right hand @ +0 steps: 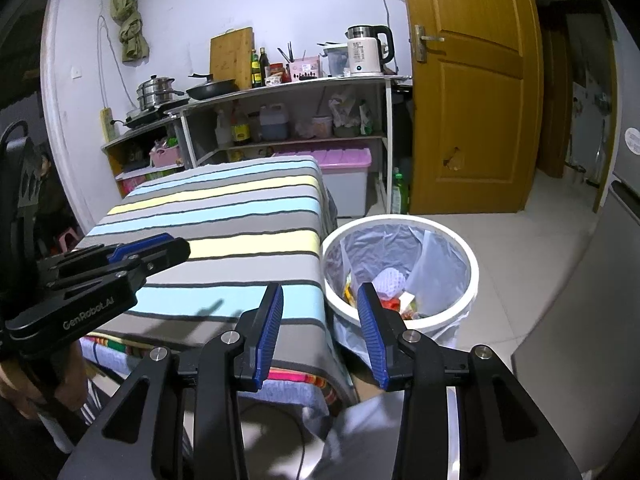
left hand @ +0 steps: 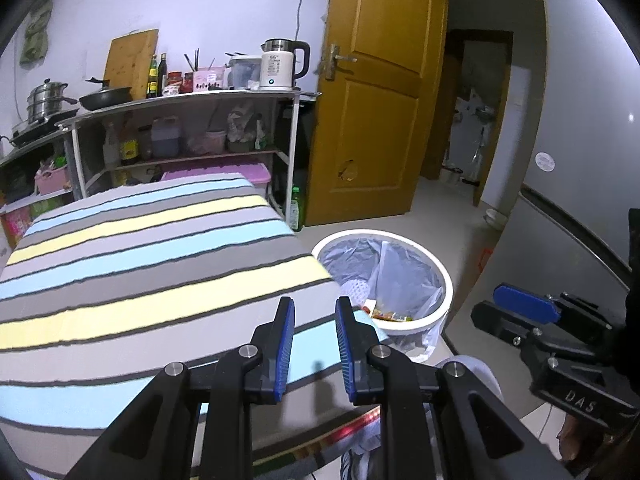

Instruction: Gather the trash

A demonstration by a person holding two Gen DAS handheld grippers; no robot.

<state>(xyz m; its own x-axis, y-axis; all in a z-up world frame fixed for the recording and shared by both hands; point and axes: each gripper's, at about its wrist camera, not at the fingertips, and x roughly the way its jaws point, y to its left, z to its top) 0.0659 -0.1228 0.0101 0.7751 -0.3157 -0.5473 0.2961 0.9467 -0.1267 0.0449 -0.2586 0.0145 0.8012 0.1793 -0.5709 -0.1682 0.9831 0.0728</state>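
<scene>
A white round trash bin (left hand: 440, 276) with a clear liner stands on the floor right of the striped table (left hand: 140, 264). It shows in the right wrist view (right hand: 472, 264) too. Wrappers and a white foam net (right hand: 390, 280) lie inside it. My left gripper (left hand: 315, 308) is open and empty above the table's near right corner. My right gripper (right hand: 320, 292) is open and empty, above the gap between table edge and bin. The left gripper also shows in the right wrist view (right hand: 152, 246), and the right gripper in the left wrist view (left hand: 520, 308).
A shelf unit (left hand: 192, 100) with a kettle (left hand: 280, 64), pans and bottles stands behind the table. A wooden door (left hand: 380, 92) is open at the right. A pink-lidded storage box (right hand: 344, 160) sits under the shelf. A grey fridge (right hand: 624, 240) is at far right.
</scene>
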